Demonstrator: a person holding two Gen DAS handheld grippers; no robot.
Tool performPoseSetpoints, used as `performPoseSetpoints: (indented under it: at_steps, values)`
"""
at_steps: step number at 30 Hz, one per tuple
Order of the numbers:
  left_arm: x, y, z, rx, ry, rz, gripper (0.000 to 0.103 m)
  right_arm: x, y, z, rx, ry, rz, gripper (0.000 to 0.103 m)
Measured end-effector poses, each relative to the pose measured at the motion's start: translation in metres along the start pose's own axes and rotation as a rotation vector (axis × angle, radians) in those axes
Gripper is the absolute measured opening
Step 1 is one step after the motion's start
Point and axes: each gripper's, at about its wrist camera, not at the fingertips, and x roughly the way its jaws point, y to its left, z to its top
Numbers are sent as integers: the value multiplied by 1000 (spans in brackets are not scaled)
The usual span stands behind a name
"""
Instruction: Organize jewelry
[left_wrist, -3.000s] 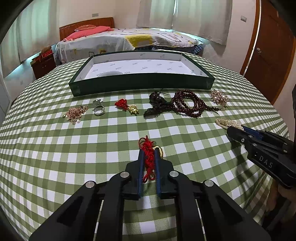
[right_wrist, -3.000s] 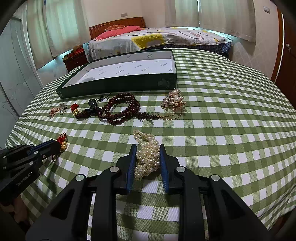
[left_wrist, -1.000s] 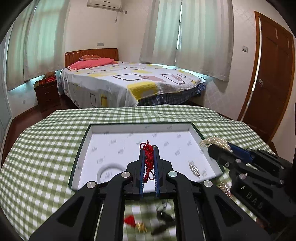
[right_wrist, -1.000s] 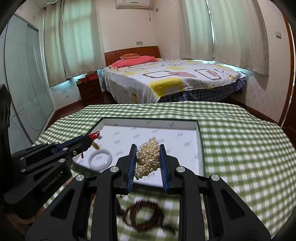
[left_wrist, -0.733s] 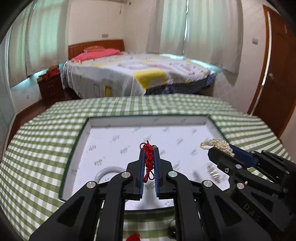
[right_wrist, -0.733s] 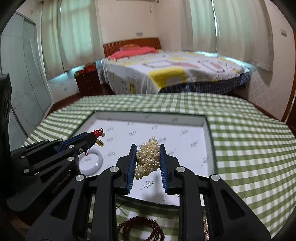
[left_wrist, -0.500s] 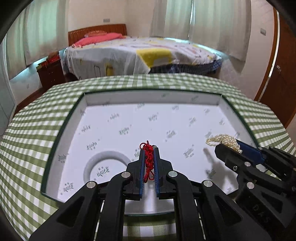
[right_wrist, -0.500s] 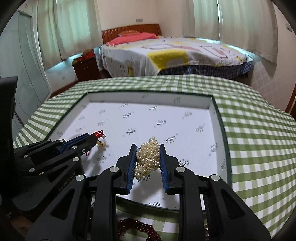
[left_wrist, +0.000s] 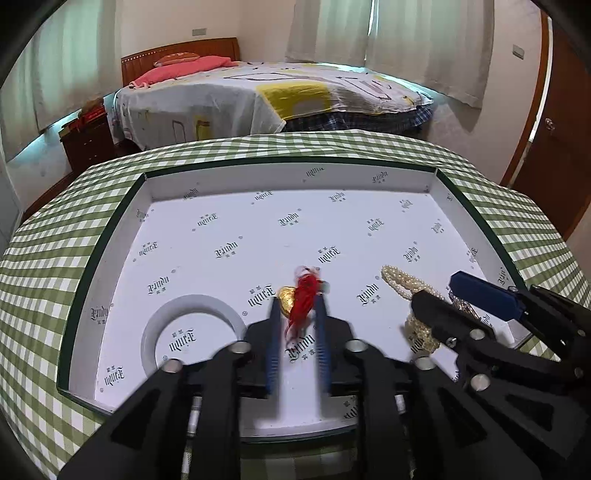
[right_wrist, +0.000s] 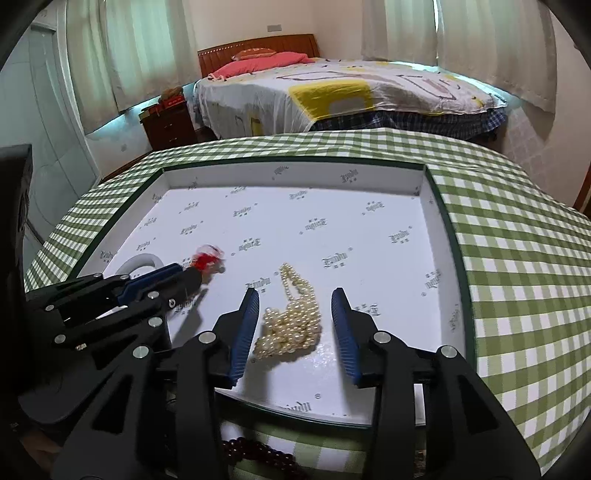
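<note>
A green box with a white printed lining (left_wrist: 110, 236) (right_wrist: 436, 236) sits on the checked tablecloth. My left gripper (left_wrist: 297, 306) is open over the box; the red knot charm with a gold piece (left_wrist: 303, 295) lies blurred between its fingers, let go. It also shows in the right wrist view (right_wrist: 207, 260). My right gripper (right_wrist: 293, 295) is open; the pearl strand (right_wrist: 291, 321) lies on the lining between its fingers, and shows in the left wrist view (left_wrist: 402, 280).
A white bangle (left_wrist: 192, 332) lies in the box at the near left. Dark red beads (right_wrist: 255, 458) lie on the cloth in front of the box. A bed (left_wrist: 258, 99) stands behind the table, a wooden door (left_wrist: 546, 129) at right.
Both grippers moved over the box and down, then opened. The red charm and the pearl strand dropped out of the jaws onto the lining.
</note>
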Motion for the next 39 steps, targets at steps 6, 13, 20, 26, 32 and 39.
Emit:
performPoseSetpoints:
  at_steps: [6,13,20,26,32,39]
  values:
    - [-6,4,-2,-19,-15,-28,48,-9,-4,0,3,-21,-17,41]
    - [-33,10,4,-46,-68,-32,59,-33,-4,2,9,-63,-25,41]
    - [-74,24,-6,-57,-132,12,62,-67,-1,-8,23,-102,-37,41]
    - [-96,35,-30,-63,-128,47,61,-86,5,-33,16,-81,-45,41]
    - [-108,41,-58,-73,-105,78,61,-101,6,-66,22,-50,-54,41]
    - [-111,44,-81,-80,-76,109,62,-102,3,-92,35,-8,-59,41]
